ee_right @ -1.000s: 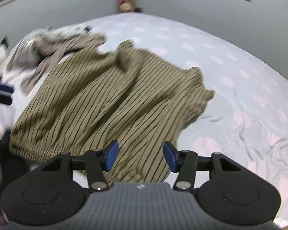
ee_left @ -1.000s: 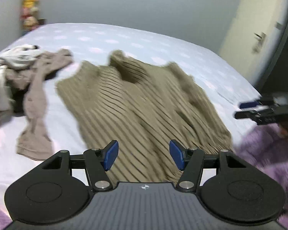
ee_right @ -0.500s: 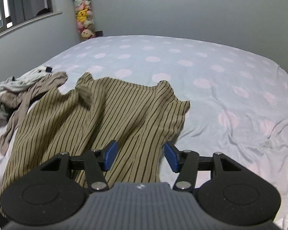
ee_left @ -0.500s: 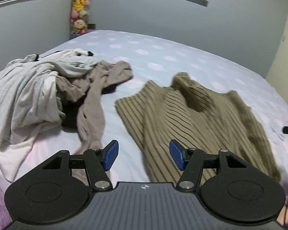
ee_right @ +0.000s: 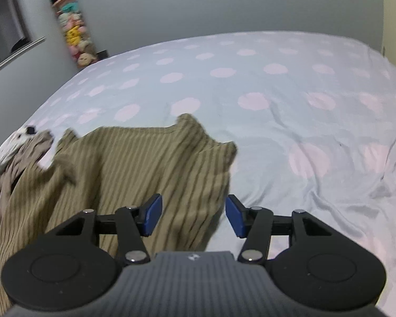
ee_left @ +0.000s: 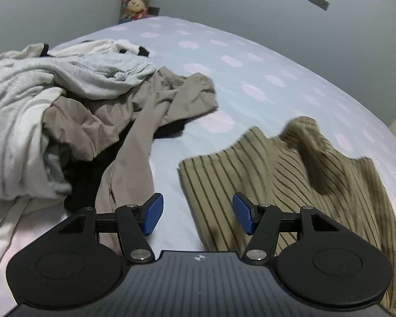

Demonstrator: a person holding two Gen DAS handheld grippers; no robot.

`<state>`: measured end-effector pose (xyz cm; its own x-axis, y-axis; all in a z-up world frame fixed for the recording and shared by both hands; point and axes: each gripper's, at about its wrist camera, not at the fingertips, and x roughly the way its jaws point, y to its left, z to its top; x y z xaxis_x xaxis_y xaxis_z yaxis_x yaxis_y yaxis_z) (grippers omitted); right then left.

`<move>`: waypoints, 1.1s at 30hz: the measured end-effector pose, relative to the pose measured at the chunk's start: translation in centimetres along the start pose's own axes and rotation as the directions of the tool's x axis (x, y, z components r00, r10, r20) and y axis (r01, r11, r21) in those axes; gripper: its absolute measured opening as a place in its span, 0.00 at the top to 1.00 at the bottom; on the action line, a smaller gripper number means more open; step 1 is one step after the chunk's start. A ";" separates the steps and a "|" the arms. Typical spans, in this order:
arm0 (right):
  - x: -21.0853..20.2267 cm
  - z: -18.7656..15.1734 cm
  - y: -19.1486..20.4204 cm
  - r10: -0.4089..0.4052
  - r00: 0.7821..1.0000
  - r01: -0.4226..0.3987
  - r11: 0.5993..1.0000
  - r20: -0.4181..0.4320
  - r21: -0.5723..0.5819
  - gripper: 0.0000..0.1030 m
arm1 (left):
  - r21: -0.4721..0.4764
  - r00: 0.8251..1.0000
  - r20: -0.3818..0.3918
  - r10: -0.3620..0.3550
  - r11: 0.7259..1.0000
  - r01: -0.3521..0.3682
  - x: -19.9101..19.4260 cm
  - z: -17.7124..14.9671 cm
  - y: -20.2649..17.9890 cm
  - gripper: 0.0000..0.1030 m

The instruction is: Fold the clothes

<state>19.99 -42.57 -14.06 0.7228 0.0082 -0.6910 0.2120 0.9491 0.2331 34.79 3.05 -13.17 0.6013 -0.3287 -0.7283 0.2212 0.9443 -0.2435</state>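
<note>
Left wrist view: the left tool (ee_left: 197,214) hangs with its blue pads wide apart, gripping nothing. Ahead and to its right the olive striped top (ee_left: 290,185) lies spread on the polka-dot bed (ee_left: 250,79), probably laid out flat for folding; a rumple rises at its far edge. Ahead-left sits a heap of clothes (ee_left: 66,105).

Right wrist view: the right tool (ee_right: 193,215) also gapes, empty, above the striped top's right edge (ee_right: 145,171), bare sheet beyond.
</note>
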 end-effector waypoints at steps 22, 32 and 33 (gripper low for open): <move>12.8 5.1 -4.5 0.003 0.997 0.010 0.985 -0.077 0.173 0.97 | -0.047 0.994 0.050 0.101 0.994 -0.099 5.3 1.4 -0.4 1.00; 10.1 8.2 -8.2 -0.149 0.988 0.155 0.978 -0.052 0.142 0.98 | 0.055 0.961 0.061 0.270 0.960 -0.274 2.8 3.3 1.9 1.00; 10.3 8.2 -8.4 -0.151 0.987 0.158 0.977 -0.056 0.141 0.98 | 0.064 0.956 0.061 0.288 0.954 -0.291 2.6 3.4 2.1 1.00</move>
<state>31.01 -53.06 -17.51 0.6445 -0.1178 -0.7555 0.4138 0.8846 0.2151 39.47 4.14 -13.40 0.6856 -0.0433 -0.7267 0.0853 0.9961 0.0211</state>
